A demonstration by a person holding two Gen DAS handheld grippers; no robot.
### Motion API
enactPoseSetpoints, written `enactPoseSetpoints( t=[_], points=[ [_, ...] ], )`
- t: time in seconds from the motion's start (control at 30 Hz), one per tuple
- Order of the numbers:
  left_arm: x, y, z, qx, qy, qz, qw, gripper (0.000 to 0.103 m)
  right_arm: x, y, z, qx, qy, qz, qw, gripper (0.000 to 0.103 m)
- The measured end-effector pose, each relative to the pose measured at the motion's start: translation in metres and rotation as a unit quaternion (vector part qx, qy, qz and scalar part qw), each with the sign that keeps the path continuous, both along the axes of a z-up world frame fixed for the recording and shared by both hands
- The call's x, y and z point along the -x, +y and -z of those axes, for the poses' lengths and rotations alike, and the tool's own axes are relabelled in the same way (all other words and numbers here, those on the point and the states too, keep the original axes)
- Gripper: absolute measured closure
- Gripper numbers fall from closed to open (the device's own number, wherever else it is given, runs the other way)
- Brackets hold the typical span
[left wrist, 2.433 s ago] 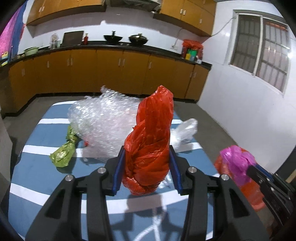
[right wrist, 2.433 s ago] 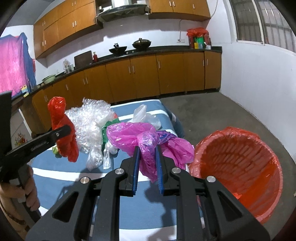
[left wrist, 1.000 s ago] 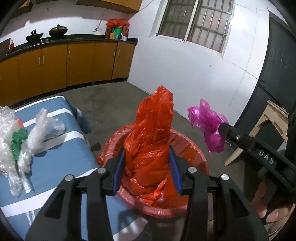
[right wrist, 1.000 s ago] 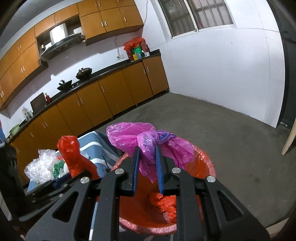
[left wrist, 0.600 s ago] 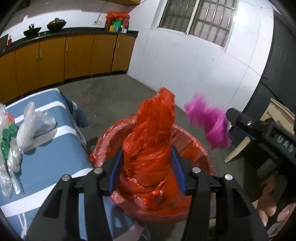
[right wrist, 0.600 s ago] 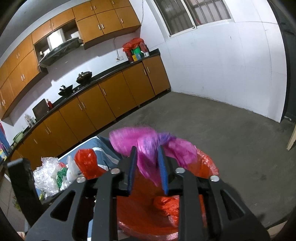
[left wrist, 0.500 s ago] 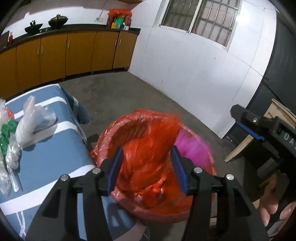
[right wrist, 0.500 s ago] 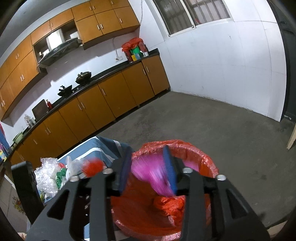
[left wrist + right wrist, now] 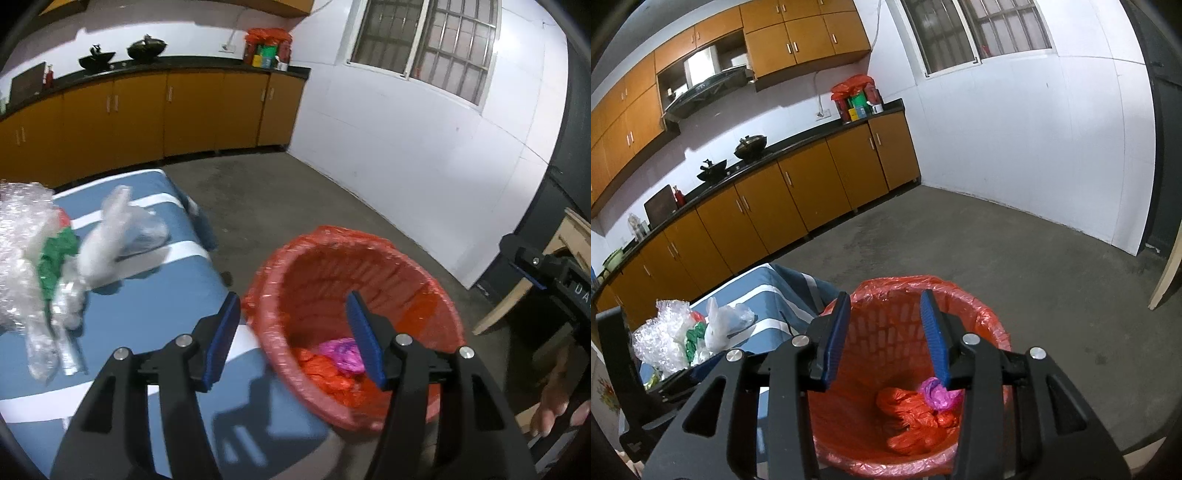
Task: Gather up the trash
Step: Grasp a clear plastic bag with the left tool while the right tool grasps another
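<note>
While both claws hang over the bin (image 9: 993, 332), the floor (image 9: 997, 251) past it is wide and bare, out to the white wall (image 9: 1034, 129) and the brown cupboards (image 9: 798, 199). The bin stands on the floor just beside the edge of the table (image 9: 147, 310), which has a blue cloth with white stripes.

The bin is round and lined with a thin red liner. At its bottom lie a red bag (image 9: 912, 417) and a pink bag (image 9: 940, 395), touching each other.

The left claw (image 9: 295, 336) has just been opening. Its blue pads stand wide apart with nothing between them. The right claw (image 9: 886, 332) has also just opened. Its pads are apart and hold nothing.

On the table sits a heap of trash: bubble wrap (image 9: 22, 229), a green bag (image 9: 53, 264) and a clear bag (image 9: 118, 229), all bunched together, well apart from the bin. In the left view a hand (image 9: 557, 402) holds the right claw's handle at the far right. Pots (image 9: 750, 144) sit on the counter.
</note>
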State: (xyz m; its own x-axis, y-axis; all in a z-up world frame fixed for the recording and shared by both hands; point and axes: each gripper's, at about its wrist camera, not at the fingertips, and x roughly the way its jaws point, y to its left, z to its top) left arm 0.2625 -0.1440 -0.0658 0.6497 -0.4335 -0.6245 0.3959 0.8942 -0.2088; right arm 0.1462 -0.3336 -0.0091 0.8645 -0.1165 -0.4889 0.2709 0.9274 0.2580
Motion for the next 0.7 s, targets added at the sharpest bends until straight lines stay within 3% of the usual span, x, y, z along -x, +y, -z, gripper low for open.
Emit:
enactPoseSetpoints(
  t=[0.37, 0.7],
  points=[
    [0.015, 0.056, -0.008, -0.037, -0.04, -0.07, 0.9961, 0.043, -0.011, 0.041, -0.005, 0.045, 0.001, -0.041, 0.998, 0.062],
    [0.033, 0.16, -0.008, -0.066, -0.061, -0.188, 0.9779, 0.04, -0.039, 0.106, -0.001, 0.058, 0.008, -0.122, 0.991, 0.062]
  ],
)
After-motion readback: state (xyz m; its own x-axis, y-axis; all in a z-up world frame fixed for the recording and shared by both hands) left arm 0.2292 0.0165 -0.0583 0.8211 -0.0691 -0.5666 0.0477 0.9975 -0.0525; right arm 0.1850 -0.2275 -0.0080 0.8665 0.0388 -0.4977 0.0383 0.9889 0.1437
